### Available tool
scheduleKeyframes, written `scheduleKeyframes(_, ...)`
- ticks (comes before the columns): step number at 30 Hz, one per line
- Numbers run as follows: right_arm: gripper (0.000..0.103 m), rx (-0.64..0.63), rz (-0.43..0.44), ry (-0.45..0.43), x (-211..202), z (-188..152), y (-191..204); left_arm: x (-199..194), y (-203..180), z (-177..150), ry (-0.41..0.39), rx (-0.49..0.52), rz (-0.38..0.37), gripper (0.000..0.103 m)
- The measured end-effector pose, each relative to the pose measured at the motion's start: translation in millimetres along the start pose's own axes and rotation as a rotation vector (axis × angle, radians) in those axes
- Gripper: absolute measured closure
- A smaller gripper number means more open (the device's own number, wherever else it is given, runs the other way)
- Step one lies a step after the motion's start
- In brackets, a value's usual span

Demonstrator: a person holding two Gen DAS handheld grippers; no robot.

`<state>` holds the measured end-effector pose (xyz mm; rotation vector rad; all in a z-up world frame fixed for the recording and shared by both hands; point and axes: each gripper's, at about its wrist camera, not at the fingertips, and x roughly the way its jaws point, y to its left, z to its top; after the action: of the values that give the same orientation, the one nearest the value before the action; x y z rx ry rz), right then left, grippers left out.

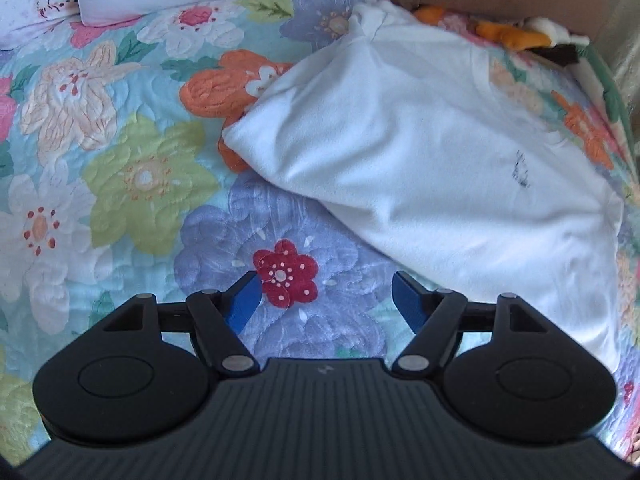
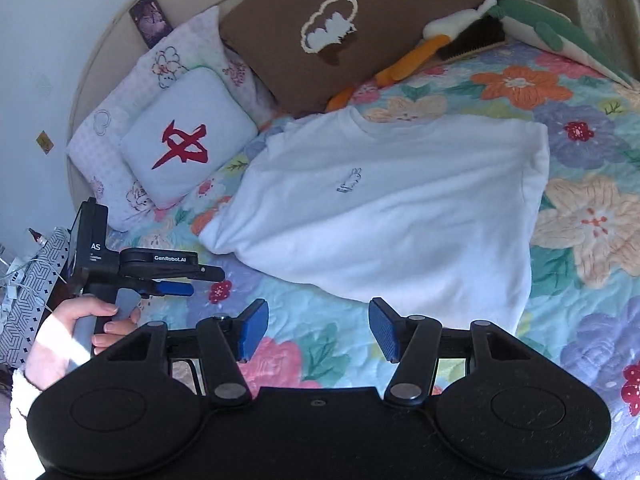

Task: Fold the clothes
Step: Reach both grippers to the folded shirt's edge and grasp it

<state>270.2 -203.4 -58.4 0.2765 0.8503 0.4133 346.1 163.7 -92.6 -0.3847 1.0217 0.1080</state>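
Note:
A white T-shirt (image 2: 400, 208) with a small rabbit print lies front up on the floral quilt (image 2: 592, 216), its left side folded in. It also shows in the left wrist view (image 1: 420, 152) at the right. My left gripper (image 1: 326, 300) is open and empty, low over the quilt (image 1: 120, 180), just left of the shirt's hem. In the right wrist view my left gripper (image 2: 180, 280) sits at the left, held by a hand. My right gripper (image 2: 318, 330) is open and empty above the quilt, near the shirt's lower edge.
Pillows lie at the head of the bed: a white one with a red mark (image 2: 188, 140), a patterned one (image 2: 160, 64) and a brown cushion (image 2: 352, 28). A plush toy with orange parts (image 2: 420, 56) lies beside them. Clutter sits off the bed's left edge (image 2: 28, 280).

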Motion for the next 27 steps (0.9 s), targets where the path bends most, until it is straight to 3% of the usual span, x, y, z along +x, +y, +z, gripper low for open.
scheduleKeyframes(3, 0.042, -0.029, -0.051, 0.009, -6, -1, 16, -14, 4, -1, -0.029, -0.020, -0.097, 0.031)
scheduleKeyframes(8, 0.042, 0.042, -0.087, 0.051, -21, -10, 14, -13, -1, -8, -0.004, 0.015, -0.091, 0.031)
scheduleKeyframes(12, 0.042, 0.146, 0.002, 0.026, -58, -17, 23, -12, 1, -5, 0.020, 0.054, -0.128, 0.031)
scheduleKeyframes(15, 0.041, 0.120, -0.017, 0.002, -73, -17, 35, -6, 11, -2, 0.025, 0.022, -0.134, 0.027)
scheduleKeyframes(19, 0.040, 0.125, -0.119, -0.005, -53, -15, 21, 14, 23, -1, 0.034, -0.031, -0.171, 0.027)
scheduleKeyframes(23, 0.040, 0.197, -0.222, -0.031, -19, -23, -18, 27, 30, 5, -0.016, -0.060, -0.150, 0.027)
scheduleKeyframes(27, 0.040, 0.345, -0.284, -0.065, 7, -36, -56, 41, 48, 20, -0.060, -0.171, -0.187, 0.027)
